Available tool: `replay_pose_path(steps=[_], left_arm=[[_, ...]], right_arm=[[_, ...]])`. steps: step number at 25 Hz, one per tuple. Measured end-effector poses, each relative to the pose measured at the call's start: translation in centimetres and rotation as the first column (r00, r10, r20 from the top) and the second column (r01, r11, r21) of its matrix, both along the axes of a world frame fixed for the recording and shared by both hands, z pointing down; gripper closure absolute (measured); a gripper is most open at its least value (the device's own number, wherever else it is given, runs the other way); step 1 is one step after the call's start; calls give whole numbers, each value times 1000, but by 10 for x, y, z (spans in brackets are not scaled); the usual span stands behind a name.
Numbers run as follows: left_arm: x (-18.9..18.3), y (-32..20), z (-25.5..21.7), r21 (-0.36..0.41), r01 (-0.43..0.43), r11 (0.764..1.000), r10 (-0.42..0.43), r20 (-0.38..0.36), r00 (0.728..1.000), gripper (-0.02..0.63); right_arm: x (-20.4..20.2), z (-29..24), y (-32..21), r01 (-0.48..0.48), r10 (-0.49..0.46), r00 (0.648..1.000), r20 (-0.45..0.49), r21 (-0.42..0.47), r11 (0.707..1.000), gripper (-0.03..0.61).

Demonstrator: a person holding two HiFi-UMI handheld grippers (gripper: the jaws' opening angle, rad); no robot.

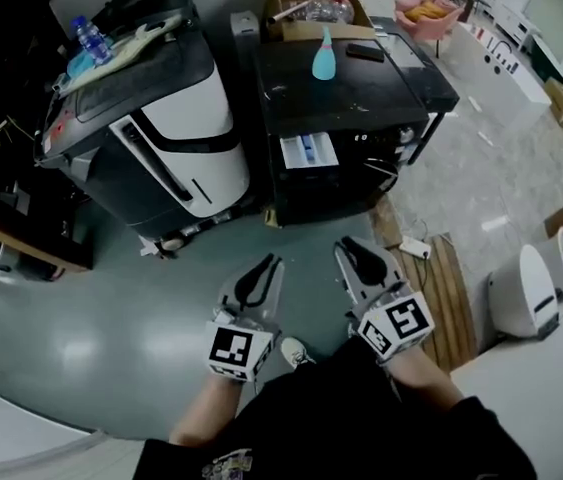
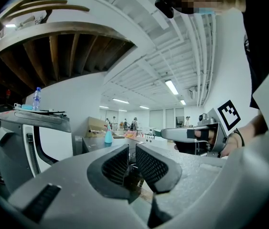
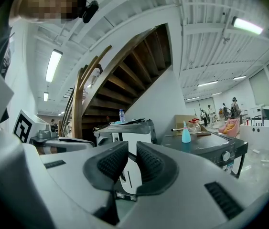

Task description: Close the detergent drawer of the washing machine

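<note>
The black washing machine (image 1: 351,98) stands ahead of me across the floor, with a teal bottle (image 1: 324,56) on its lid. A white and blue piece (image 1: 308,151) shows at the upper left of its front; I cannot tell whether that is the detergent drawer standing out. My left gripper (image 1: 258,280) and right gripper (image 1: 361,260) are held side by side, well short of the machine. Both are open by a narrow gap with nothing between the pads. The right gripper view shows the machine (image 3: 210,149) past the gripper (image 3: 132,151). The left gripper (image 2: 132,152) points the same way.
A tilted white and black appliance (image 1: 161,118) stands left of the washer, a water bottle (image 1: 89,36) on top. A cardboard box (image 1: 311,8) and a pink chair (image 1: 426,13) lie behind. A wooden pallet (image 1: 441,278) and white housings (image 1: 521,293) are at my right.
</note>
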State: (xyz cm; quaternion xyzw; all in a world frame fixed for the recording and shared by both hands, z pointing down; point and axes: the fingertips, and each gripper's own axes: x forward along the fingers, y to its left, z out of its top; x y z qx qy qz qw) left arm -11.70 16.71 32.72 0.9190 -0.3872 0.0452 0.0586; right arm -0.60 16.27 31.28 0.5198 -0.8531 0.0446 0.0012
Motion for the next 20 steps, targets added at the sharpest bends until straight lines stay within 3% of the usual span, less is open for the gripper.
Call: replay_pose_path(steps=[5, 20], left_arm=[[-2, 0, -2, 40, 7, 999, -6, -26, 1000, 583], [-9, -7, 5, -4, 25, 1000, -25, 8, 1000, 569]], right_arm=[[0, 1, 4, -2, 2, 1000, 3, 4, 1000, 503], [1, 13, -19, 15, -15, 1000, 13, -24, 1000, 469]])
